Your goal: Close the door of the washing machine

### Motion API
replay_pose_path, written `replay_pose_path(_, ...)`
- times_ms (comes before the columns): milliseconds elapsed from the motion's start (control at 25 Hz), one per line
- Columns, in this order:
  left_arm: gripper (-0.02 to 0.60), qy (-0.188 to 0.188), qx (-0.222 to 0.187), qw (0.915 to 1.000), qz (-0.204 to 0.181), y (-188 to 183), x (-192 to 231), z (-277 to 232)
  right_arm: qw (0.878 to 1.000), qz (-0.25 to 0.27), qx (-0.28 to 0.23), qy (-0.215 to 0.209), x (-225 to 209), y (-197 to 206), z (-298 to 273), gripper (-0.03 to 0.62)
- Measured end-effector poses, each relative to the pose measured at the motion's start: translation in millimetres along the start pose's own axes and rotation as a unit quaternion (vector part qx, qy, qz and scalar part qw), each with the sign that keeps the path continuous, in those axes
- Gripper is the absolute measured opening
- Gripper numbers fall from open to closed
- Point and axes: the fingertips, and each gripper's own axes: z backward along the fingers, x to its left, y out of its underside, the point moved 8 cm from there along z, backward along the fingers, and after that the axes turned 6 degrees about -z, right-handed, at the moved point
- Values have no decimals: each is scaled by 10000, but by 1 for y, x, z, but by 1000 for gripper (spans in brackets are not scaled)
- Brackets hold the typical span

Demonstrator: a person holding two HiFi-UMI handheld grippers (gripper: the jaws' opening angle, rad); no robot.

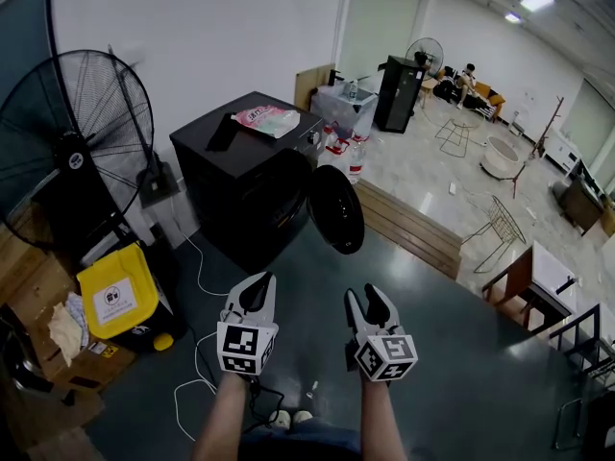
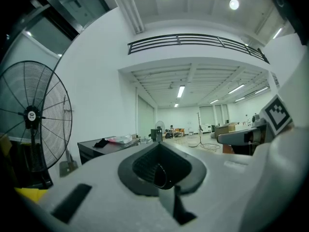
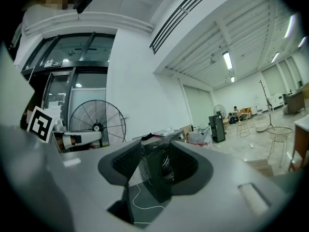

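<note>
The black washing machine (image 1: 252, 176) stands against the white wall, a good step ahead of me. Its round dark door (image 1: 336, 207) hangs swung out to the right, open. Both grippers are held low in front of me, pointing level at the machine and well short of it. My left gripper (image 1: 256, 292) is shut with nothing between its pads, which meet in the left gripper view (image 2: 161, 167). My right gripper (image 1: 367, 303) stands open and empty. In the right gripper view (image 3: 155, 164) the machine (image 3: 153, 154) shows through the gap between its jaws.
A pink packet (image 1: 269, 119) and a dark item lie on the machine's top. A large floor fan (image 1: 79, 142) and a yellow bin (image 1: 116, 292) stand at left. A white cable (image 1: 197, 377) trails across the dark floor. A wooden step (image 1: 411, 227) runs behind the door.
</note>
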Motion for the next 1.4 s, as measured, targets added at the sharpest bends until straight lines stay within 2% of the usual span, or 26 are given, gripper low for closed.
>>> replay_pose_path(360, 6, -129, -65, 9999, -11, 3, 35, -13, 9998, -91, -49, 140, -9, 5, -25, 189)
replay_pose_path(640, 6, -227, -25, 9997, -20, 16, 57, -62, 9999, -83, 37, 63, -39, 10, -80, 190)
replay_pose_path(840, 6, -399, -1, 9992, -95, 28, 87, -132, 9999, -102, 29, 29, -86, 11, -153, 190)
replay_pose_path(1000, 6, -591, -5, 9982, -50, 31, 108, -204, 10000, -22, -46, 47, -134, -3, -221, 190)
replay_pose_path(1400, 6, -711, 391, 9967, -33, 39, 151, -360, 9990, -240, 372, -13, -229, -8, -364, 190)
